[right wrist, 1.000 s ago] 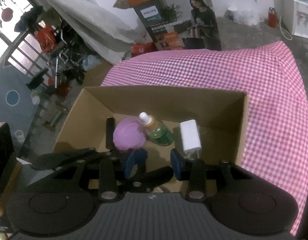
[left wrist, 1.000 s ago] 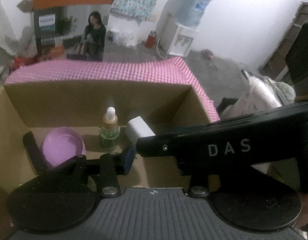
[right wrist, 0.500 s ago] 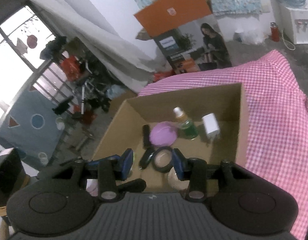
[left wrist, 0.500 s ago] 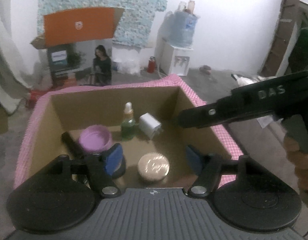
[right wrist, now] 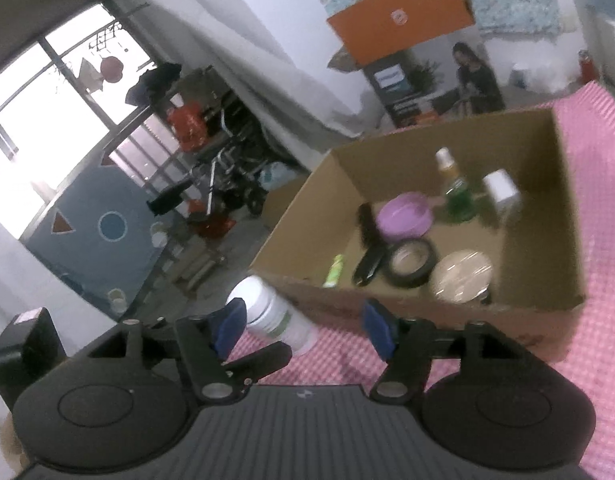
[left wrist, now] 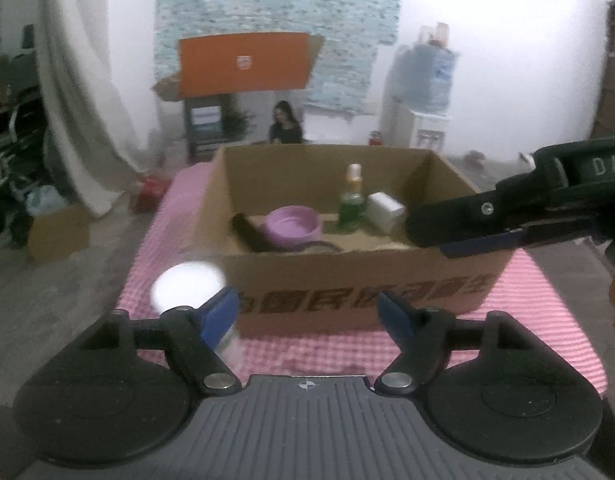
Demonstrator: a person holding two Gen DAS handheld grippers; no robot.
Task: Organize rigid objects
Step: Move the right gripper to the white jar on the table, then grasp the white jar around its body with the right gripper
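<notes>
An open cardboard box (left wrist: 359, 276) (right wrist: 563, 208) stands on the pink checked cloth (left wrist: 339, 348). Inside lie a purple bowl (right wrist: 405, 218), a green dropper bottle (right wrist: 457, 196), a white charger block (right wrist: 501, 188), a black tape ring (right wrist: 411, 266), a round gold-lidded tin (right wrist: 461, 276), a black stick (right wrist: 367, 248) and a small green tube (right wrist: 334, 271). A white jar (right wrist: 271, 314) (left wrist: 187, 286) stands outside, left of the box. My left gripper (left wrist: 307, 314) hangs before the box front, jaws opening, nothing between them. My right gripper (right wrist: 303, 326) is likewise opening and empty, and reaches in from the right in the left wrist view (left wrist: 483, 226).
The cloth-covered table ends just left of the white jar. Beyond it are an orange-lidded carton (left wrist: 243, 64), a water dispenser (left wrist: 427, 100), a small cardboard box on the floor (left wrist: 59, 232), and clutter by a window (right wrist: 211, 168).
Both grippers have pulled back out of the box and opened wider. The box, close up before, now shows whole with its front wall, and the white jar has come into view.
</notes>
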